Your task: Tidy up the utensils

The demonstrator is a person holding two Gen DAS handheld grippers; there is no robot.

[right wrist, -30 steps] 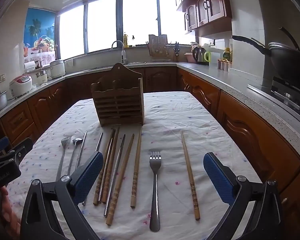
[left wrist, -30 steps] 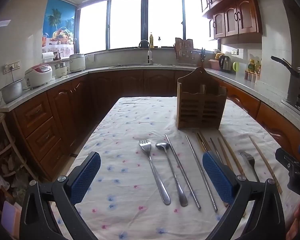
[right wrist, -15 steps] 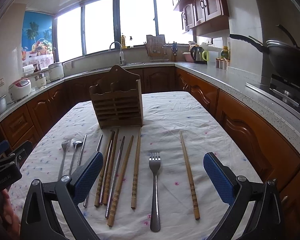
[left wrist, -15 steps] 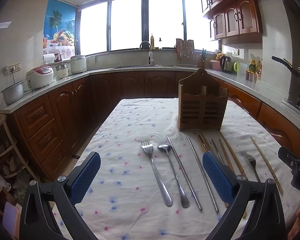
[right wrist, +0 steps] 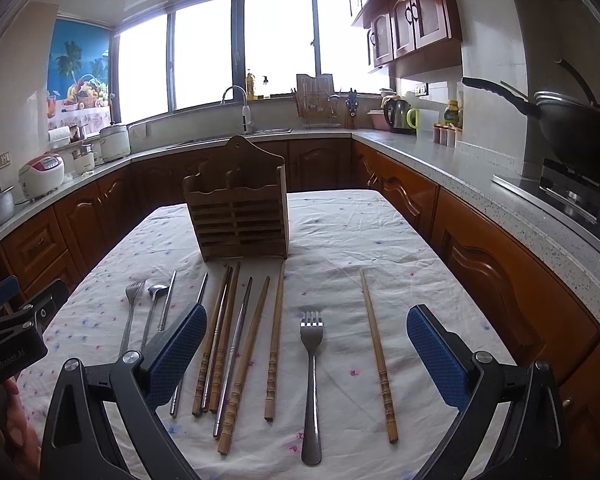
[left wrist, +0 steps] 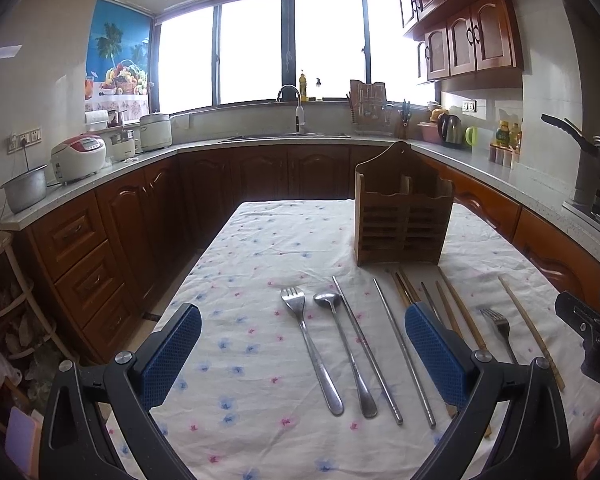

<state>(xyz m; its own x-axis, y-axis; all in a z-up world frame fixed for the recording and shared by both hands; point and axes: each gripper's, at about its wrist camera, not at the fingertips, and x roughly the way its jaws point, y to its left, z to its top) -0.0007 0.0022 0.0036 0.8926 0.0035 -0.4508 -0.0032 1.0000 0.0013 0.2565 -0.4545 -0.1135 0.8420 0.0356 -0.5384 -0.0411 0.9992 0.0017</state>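
Observation:
A wooden utensil holder point(left wrist: 403, 211) stands upright on the flowered tablecloth point(left wrist: 260, 264); it also shows in the right wrist view point(right wrist: 240, 208). In front of it lie a fork point(left wrist: 310, 344), a spoon point(left wrist: 346, 350), metal chopsticks point(left wrist: 404, 352), wooden chopsticks point(right wrist: 276, 336), a second fork point(right wrist: 311, 376) and a lone wooden chopstick point(right wrist: 378, 354). My left gripper point(left wrist: 302, 354) is open and empty above the first fork and spoon. My right gripper point(right wrist: 306, 352) is open and empty above the second fork.
Wooden kitchen cabinets and a grey counter point(right wrist: 460, 164) run around the table on three sides. Rice cookers point(left wrist: 78, 156) stand at the left, a wok point(right wrist: 572, 124) on the stove at the right. The sink point(left wrist: 296, 120) is below the windows.
Both grippers have drifted slightly, so the utensils and holder sit a little differently in each view. Both stay open and nothing on the table has moved.

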